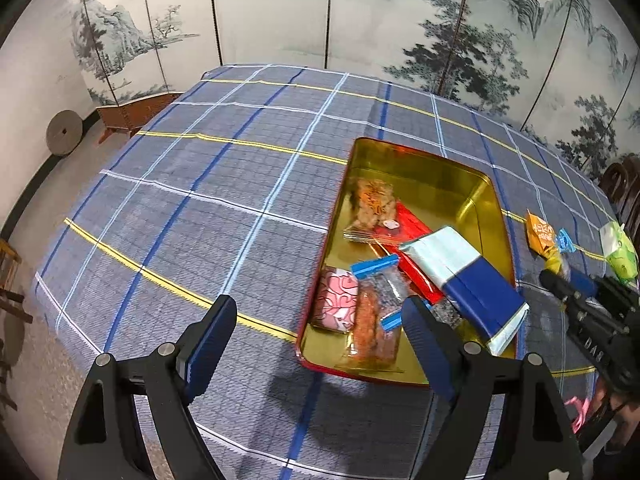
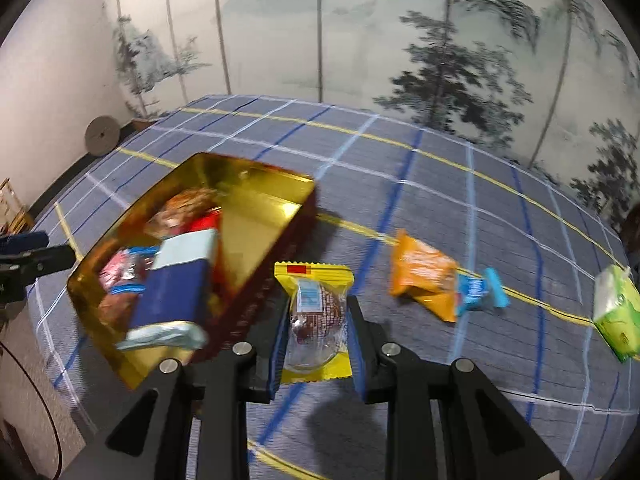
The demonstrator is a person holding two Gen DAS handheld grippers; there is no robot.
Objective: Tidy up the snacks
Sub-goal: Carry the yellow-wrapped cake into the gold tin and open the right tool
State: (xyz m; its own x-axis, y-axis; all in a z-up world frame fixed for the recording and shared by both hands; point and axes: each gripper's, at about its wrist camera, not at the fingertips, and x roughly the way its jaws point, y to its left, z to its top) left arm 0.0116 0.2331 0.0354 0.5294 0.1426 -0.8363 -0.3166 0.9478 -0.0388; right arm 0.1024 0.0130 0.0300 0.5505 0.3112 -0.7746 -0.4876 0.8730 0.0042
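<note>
Tongs, right (image 2: pixel 316 340): clamping yellow snack packet (image 2: pixel 314 320) | left (image 1: pixel 320 344): wide, empty

Tablecloth (image 1: pixel 208 184): blue plaid, covering the table.
Folding screen (image 1: pixel 272 12): ink landscape panels behind.
Millstone (image 1: pixel 64 133): leaning against the wall.

Your right wrist view is smeared by motion, so the print on the orange packet (image 2: pixel 424 276) and the small blue packet (image 2: pixel 480 290) can't be read. The green pack (image 2: pixel 616 312) is cut by the frame's right edge. In your left wrist view, the blue-and-white bag (image 1: pixel 468 276) covers part of the red packet (image 1: pixel 412 228).
</note>
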